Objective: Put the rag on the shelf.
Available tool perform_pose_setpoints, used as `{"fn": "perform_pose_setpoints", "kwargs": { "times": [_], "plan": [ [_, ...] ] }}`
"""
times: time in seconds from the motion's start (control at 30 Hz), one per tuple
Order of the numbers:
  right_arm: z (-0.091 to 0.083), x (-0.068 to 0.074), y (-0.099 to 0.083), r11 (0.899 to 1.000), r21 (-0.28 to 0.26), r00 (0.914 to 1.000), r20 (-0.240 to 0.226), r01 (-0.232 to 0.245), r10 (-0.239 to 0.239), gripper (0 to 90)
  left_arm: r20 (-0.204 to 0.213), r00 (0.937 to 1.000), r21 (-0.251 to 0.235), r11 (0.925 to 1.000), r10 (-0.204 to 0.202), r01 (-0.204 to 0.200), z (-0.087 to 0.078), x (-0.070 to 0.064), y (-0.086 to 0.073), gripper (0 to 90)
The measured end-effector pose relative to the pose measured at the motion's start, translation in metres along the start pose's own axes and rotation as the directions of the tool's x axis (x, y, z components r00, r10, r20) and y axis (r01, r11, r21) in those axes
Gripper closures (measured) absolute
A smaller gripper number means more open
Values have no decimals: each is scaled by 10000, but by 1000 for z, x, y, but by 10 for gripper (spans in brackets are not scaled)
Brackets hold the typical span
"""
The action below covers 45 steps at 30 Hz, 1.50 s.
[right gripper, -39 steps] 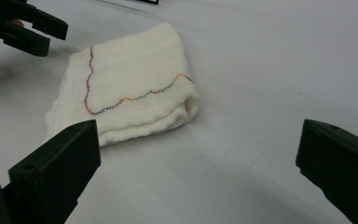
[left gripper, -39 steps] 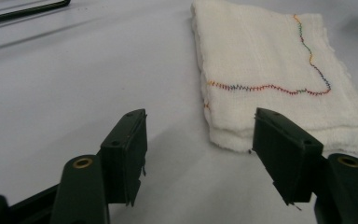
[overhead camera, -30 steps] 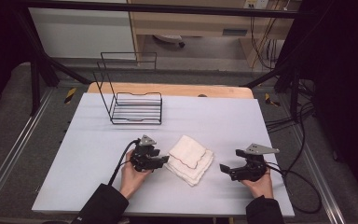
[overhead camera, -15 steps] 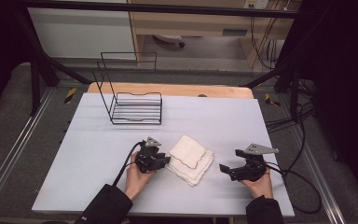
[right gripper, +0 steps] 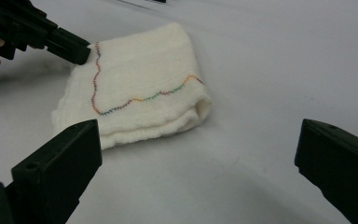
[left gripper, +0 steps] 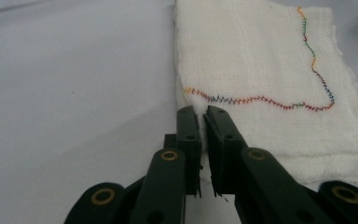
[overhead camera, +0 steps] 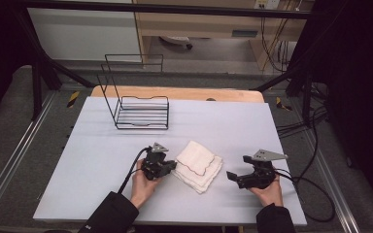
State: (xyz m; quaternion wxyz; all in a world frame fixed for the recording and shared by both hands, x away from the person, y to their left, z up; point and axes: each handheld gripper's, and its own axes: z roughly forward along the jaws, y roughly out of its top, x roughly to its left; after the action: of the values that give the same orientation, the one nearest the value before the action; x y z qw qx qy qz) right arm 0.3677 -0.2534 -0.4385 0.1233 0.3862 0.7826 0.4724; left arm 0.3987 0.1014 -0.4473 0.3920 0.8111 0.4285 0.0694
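A folded white cloth (overhead camera: 198,166) with a wavy multicoloured stitch line lies on the pale table (overhead camera: 223,121) near its front edge. My left gripper (overhead camera: 174,166) is at the cloth's left edge. In the left gripper view the jaws (left gripper: 200,114) stand pressed together over the edge of the cloth (left gripper: 261,60), with a sliver of white between them. My right gripper (overhead camera: 230,176) rests to the right of the cloth, apart from it and pointing at it. In the right gripper view its jaws (right gripper: 198,135) are spread wide, with the cloth (right gripper: 140,79) ahead and the left gripper (right gripper: 79,53) touching its far corner.
A black wire rack (overhead camera: 141,114) stands at the back left of the table. Cables (overhead camera: 315,194) trail off the table's right side. A wooden board (overhead camera: 175,93) edges the table at the back.
My left gripper has slid right, from a little left of the cloth up to its edge. The right gripper and the cloth have stayed put.
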Motion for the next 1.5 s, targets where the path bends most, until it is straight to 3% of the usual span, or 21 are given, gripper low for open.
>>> {"fn": "perform_pose_setpoints", "kwargs": {
  "times": [0.1, 0.17, 0.47, 0.6, 0.77, 0.83, 1.07, 1.13, 1.17, 1.27, 1.33, 1.5],
  "plan": [
    [3, 7, 2, 9998, -37, 9997, -160, 194, -194, 21, 8, 10000, -9, 10000, -5, 5, 0, 0, 0, 841],
    [7, 21, 3, 9985, 117, 9980, -332, 537, -533, 37, -14, 10000, -20, 10000, 24, -24, 0, 0, 0, 841],
    [23, 53, 6, 9931, 695, 9945, -516, 945, -911, 106, -167, 9997, -132, 9998, 175, -178, 0, -2, -2, 840],
    [35, 71, 6, 9863, 1002, 9898, -684, 1312, -1248, 205, -261, 9992, -198, 9993, 297, -302, 1, -3, -3, 839],
    [45, 84, 7, 9789, 1245, 9847, -847, 1618, -1520, 279, -326, 9987, -213, 9989, 401, -408, 1, -4, -3, 838],
    [50, 92, 7, 9733, 1433, 9816, -922, 1795, -1674, 361, -381, 9983, -213, 9987, 446, -455, 1, -5, -4, 837],
    [59, 99, 5, 9625, 1733, 9767, -871, 2087, -1961, 490, -418, 9985, -233, 9991, 339, -349, 2, -5, -4, 838],
    [61, 103, 4, 9501, 1897, 9687, -623, 2477, -2401, 570, -373, 9990, -227, 9994, 251, -260, 2, -4, -3, 839],
    [61, 103, 4, 9501, 1897, 9687, -623, 2477, -2401, 570, -368, 9990, -217, 9995, 236, -244, 2, -4, -3, 839],
    [64, 108, 4, 9359, 2043, 9576, -358, 2871, -2859, 655, -329, 9994, -223, 9997, 88, -95, 2, -4, -3, 840],
    [65, 108, 4, 9331, 2082, 9552, -224, 2931, -2951, 711, -309, 9995, -209, 9998, 58, -64, 1, -3, -3, 840],
    [65, 107, 6, 9349, 2172, 9584, -114, 2808, -2852, 831, -260, 9997, -220, 9998, 15, -21, 1, -2, -2, 840]
  ]
}}
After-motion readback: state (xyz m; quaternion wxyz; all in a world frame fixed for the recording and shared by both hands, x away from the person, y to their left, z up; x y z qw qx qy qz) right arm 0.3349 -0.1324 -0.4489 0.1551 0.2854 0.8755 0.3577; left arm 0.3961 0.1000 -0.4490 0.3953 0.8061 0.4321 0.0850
